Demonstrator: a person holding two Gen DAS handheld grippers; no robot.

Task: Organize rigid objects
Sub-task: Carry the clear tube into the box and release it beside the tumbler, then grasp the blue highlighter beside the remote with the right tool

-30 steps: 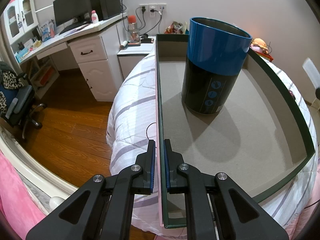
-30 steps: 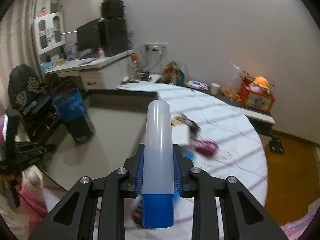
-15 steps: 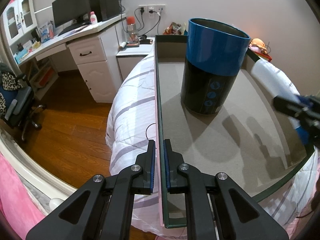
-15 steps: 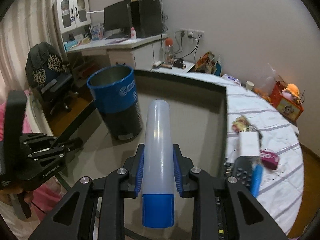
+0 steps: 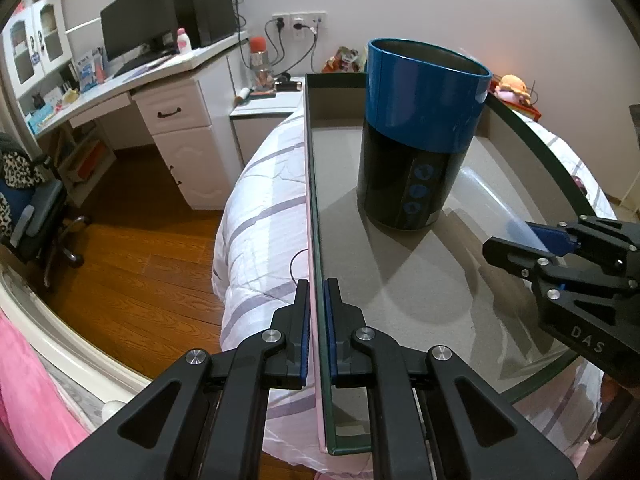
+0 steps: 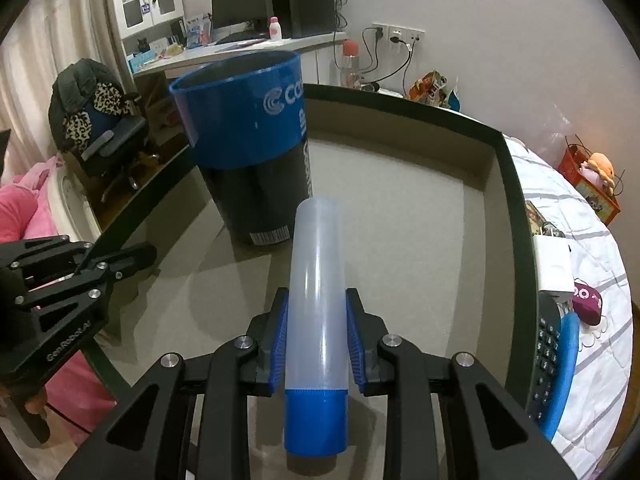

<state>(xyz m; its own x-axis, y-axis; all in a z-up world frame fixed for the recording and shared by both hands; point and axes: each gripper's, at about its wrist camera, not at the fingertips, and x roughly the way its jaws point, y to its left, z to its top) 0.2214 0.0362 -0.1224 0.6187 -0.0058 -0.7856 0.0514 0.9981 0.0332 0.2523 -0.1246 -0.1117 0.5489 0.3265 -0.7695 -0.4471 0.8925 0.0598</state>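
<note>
Left tongs clenched on the near left wall of the shallow green-rimmed box, pads pinching the thin wall from both sides. Box lying on the bed with striped white bedding. Inside the box, toward its far left part, upright: a tall open canister, blue above and black below, standing on the grey floor. Right of the canister, just beside its base: a translucent plastic bottle with a blue cap, gripped around its lower body by the right tongs, cap end toward the camera, far end pointing at the canister and hovering low over the box floor; contact with the floor impossible to tell. Further right of the canister, outside the box on the bedding: a white adapter, a dark remote, a small magenta item.
</note>
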